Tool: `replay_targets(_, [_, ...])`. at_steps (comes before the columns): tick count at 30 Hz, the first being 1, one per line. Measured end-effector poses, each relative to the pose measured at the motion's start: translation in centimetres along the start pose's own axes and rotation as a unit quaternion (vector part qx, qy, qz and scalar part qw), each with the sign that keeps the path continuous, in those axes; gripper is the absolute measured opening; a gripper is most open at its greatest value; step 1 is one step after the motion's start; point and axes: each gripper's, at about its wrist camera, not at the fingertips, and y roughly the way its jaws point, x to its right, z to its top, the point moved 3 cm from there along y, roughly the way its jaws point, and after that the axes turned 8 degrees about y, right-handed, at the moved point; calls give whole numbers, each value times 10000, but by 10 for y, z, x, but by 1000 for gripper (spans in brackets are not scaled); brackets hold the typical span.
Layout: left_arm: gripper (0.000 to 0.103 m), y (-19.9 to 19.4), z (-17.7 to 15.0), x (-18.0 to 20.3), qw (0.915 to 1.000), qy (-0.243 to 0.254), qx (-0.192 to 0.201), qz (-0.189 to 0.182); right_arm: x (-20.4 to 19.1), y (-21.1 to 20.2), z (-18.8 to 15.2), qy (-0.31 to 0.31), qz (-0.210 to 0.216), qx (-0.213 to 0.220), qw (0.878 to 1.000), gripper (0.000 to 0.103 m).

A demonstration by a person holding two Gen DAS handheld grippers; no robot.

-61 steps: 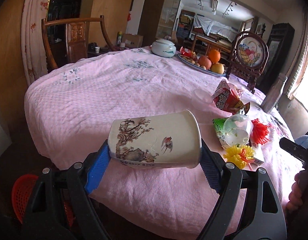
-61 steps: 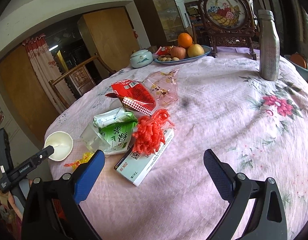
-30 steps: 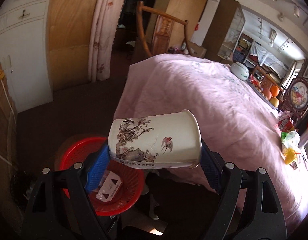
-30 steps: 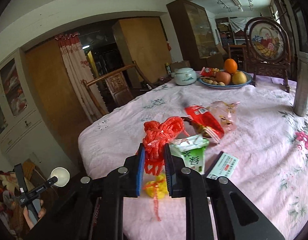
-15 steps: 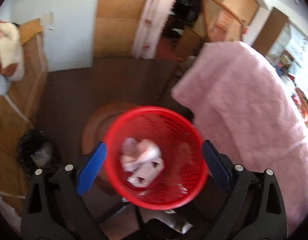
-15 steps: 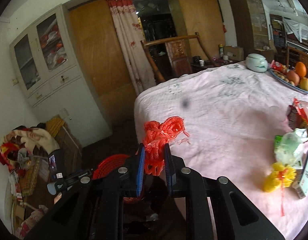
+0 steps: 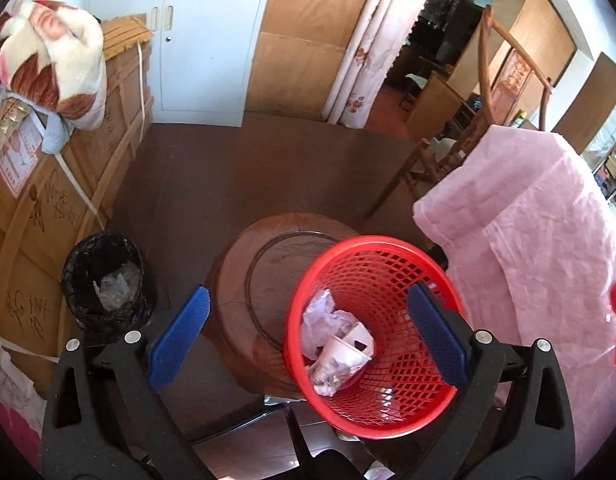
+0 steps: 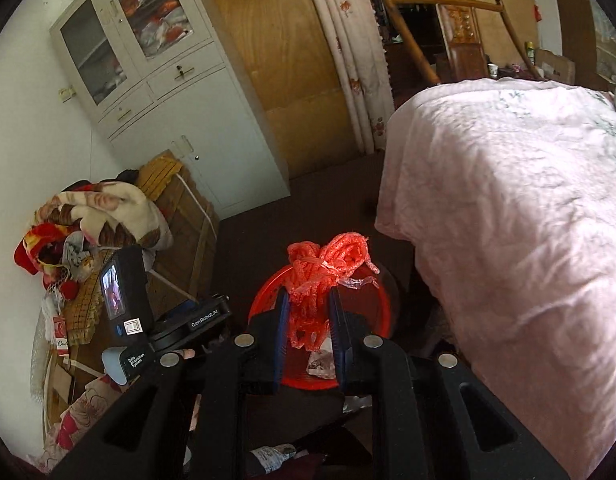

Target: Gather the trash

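While the left gripper (image 7: 304, 334) is spreading empty above the bin (image 7: 374, 408), cup (image 7: 348, 350) inside, the right gripper (image 8: 308, 330) is loosening on red netting (image 8: 322, 276).

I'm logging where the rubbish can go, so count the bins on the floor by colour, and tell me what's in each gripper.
Red mesh bins: 1, holding crumpled paper and a paper cup
Black lined bins: 1
Total bins: 2
Left gripper: jaws opening, nothing between them
Right gripper: jaws opening, red foam net between them, above the red bin
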Motion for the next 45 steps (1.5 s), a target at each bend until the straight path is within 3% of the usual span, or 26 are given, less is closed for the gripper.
replay_targets(2, [95, 2, -1, -2, 10000, -59, -30, -18, -4, 18, 2, -48, 81, -160, 9998, 27])
replay_targets(4, [95, 3, -2, -4, 9998, -132, -69, -104, -7, 32, 4, -27, 152, -278, 9995, 45])
replay_targets(10, [95, 2, -1, -4, 9998, -135, -39, -124, -6, 37, -1, -7, 53, -216, 9998, 45])
replay_targets(16, [95, 2, -4, 6, 10000, 13, -16, -26, 15, 15, -4, 230, -46, 10, 9997, 47])
replay_targets(29, [95, -4, -8, 25, 9993, 348, 120, 36, 58, -64, -7, 682, -436, 808, 9934, 57])
replay_targets(38, [95, -13, -13, 41, 9978, 601, 219, -165, 93, -134, -23, 888, -947, 1492, 9803, 68])
replay_targets(45, [95, -18, -28, 82, 9916, 1013, 72, -806, 150, -198, -43, 1221, -1481, 2015, 9605, 72])
